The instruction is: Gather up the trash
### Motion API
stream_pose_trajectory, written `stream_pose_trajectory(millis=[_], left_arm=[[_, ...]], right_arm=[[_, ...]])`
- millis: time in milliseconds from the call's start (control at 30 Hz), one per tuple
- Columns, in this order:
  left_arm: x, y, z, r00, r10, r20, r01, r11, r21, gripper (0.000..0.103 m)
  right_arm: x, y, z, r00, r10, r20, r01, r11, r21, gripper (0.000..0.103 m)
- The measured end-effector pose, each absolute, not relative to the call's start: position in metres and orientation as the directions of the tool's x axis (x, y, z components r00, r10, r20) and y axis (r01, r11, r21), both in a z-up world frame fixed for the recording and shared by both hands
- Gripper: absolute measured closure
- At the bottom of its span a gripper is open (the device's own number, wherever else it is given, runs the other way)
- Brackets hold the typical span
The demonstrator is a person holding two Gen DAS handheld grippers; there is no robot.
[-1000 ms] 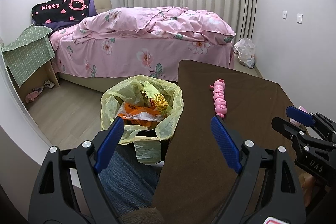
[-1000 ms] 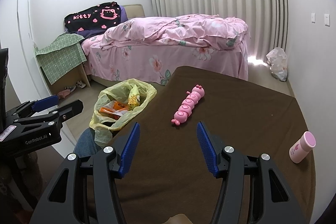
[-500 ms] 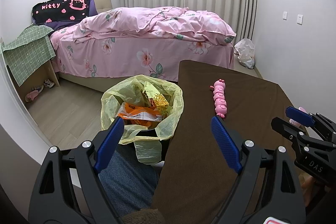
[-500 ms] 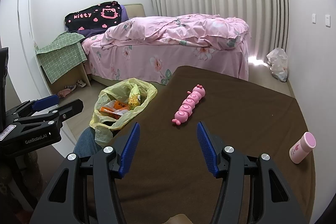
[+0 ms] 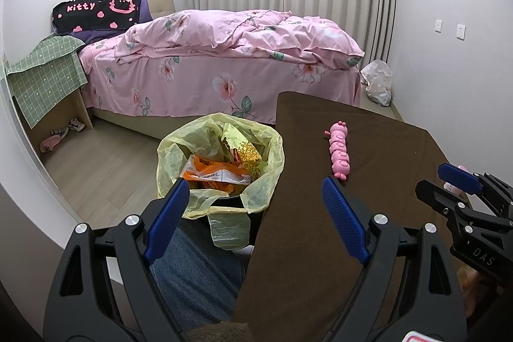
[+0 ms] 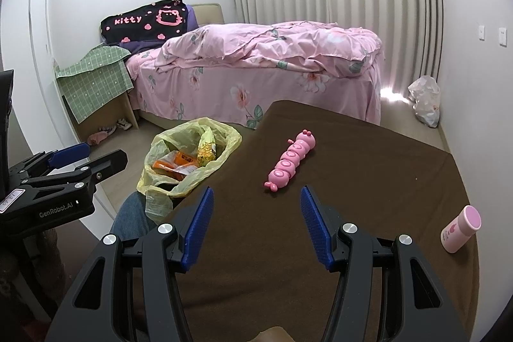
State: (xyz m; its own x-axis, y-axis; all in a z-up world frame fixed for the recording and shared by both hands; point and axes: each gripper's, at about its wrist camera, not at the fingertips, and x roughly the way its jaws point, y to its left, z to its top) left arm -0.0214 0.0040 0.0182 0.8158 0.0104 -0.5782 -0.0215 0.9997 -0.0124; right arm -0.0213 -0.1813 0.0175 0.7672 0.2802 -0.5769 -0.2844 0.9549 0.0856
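A bin lined with a yellow bag (image 5: 221, 162) stands at the brown table's left edge; it also shows in the right wrist view (image 6: 189, 156). An orange wrapper (image 5: 214, 173) and a yellow snack packet (image 5: 243, 149) lie inside it. My left gripper (image 5: 253, 207) is open and empty, just short of the bin and the table's left edge. My right gripper (image 6: 256, 213) is open and empty above the table's near part. A pink caterpillar toy (image 6: 290, 161) lies just beyond it. A pink bottle (image 6: 460, 228) lies on its side at the right.
The brown table (image 6: 352, 181) fills the near right. A pink bed (image 6: 263, 72) stands behind it, with a green-cloth stand (image 6: 93, 85) to its left. A white plastic bag (image 6: 424, 100) sits on the floor by the far right wall. A knee in jeans (image 5: 192, 271) is below the bin.
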Motion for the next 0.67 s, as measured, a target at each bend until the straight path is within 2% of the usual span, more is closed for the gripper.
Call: stream_pose_trajectory(millis=[400, 500, 567, 600, 633, 667], left_arm=[[-0.023, 0.006, 0.015, 0.815, -0.009, -0.580, -0.013, 0.999, -0.033, 0.022], [-0.016, 0.005, 0.009, 0.786, -0.058, -0.615, 0.012, 0.997, -0.079, 0.022], [-0.005, -0.004, -0.002, 0.760, -0.060, -0.647, 0.023, 0.998, -0.064, 0.021], [0.000, -0.008, -0.007, 0.752, -0.056, -0.657, 0.027, 0.998, -0.054, 0.016], [0.006, -0.016, -0.013, 0.744, -0.059, -0.665, 0.039, 0.998, -0.044, 0.015], [0.015, -0.027, -0.021, 0.736, -0.065, -0.674, 0.059, 0.998, -0.032, 0.015]], right_arm=[[-0.021, -0.178, 0.019, 0.764, 0.268, -0.587, -0.297, 0.954, 0.049, 0.050], [-0.019, -0.181, 0.016, 0.758, 0.259, -0.599, -0.291, 0.956, 0.044, 0.050], [-0.012, -0.194, 0.008, 0.753, 0.238, -0.614, -0.258, 0.964, 0.057, 0.050], [-0.006, -0.205, 0.001, 0.747, 0.224, -0.626, -0.229, 0.971, 0.074, 0.049], [-0.001, -0.213, -0.006, 0.740, 0.211, -0.639, -0.205, 0.975, 0.084, 0.044], [0.007, -0.227, -0.018, 0.724, 0.192, -0.663, -0.167, 0.981, 0.102, 0.044]])
